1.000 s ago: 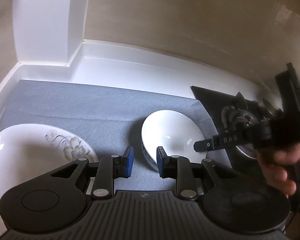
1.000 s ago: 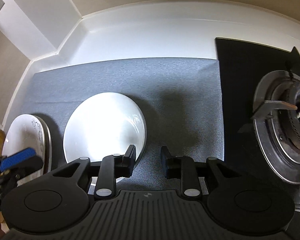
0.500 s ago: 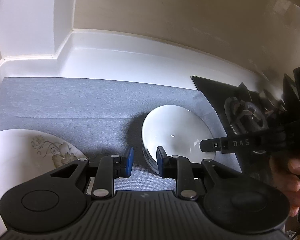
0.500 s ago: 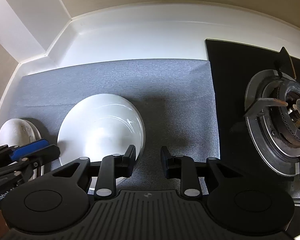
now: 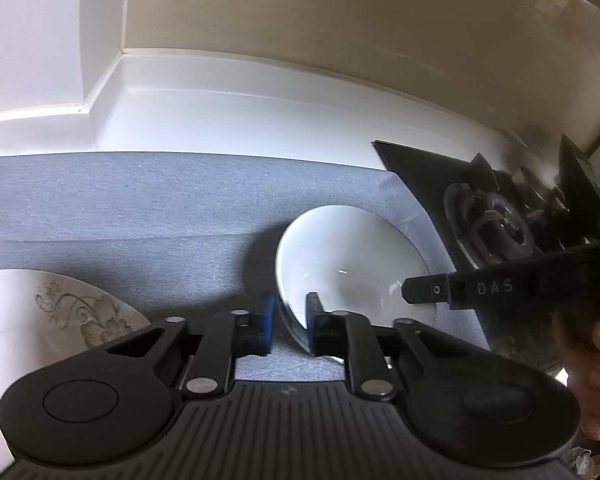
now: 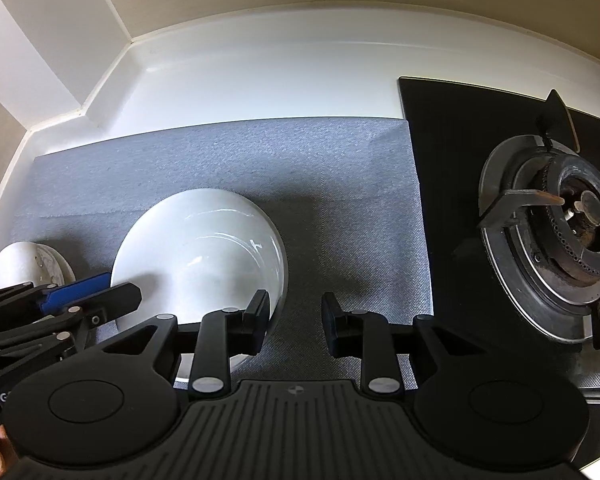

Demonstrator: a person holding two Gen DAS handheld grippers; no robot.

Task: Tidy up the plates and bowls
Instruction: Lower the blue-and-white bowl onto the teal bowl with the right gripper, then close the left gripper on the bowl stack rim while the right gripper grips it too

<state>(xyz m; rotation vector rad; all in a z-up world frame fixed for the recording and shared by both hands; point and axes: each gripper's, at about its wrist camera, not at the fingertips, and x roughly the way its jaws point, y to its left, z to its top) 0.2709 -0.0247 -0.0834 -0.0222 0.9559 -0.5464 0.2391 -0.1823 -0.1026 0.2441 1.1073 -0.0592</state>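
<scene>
Left gripper (image 5: 290, 322) is down at the near rim of the white bowl (image 5: 352, 264), jaws closing with that rim between them — one blue pad outside the wall, the other finger inside. The bowl is glossy, smooth, round ceramic, sitting upright with its mouth facing up, on the grey woven mat (image 5: 140, 200) towards the mat's stove-side end. A round thing, so no long axis to call. Whether the pads press the rim yet, I cannot tell.

Right gripper (image 6: 294, 320) hangs over the same bowl's opposite side: jaws parted, one black finger over the rim, the other over bare mat, nothing pinched. In the left wrist view it shows as a black bar lettered "DAS", a hand (image 5: 596, 376) wrapped round its grip.

Off to the far left of the mat lies the floral plate (image 5: 60, 312) — wide, shallow, white with a grey-brown flower scroll, well apart from the bowl.

Beyond the mat's edge, a black glass hob with a gas burner (image 6: 556, 232): steel ring, dark cast pan supports, rust-marked. White, smooth counter (image 6: 280, 80) behind, curving up into a cream wall.
</scene>
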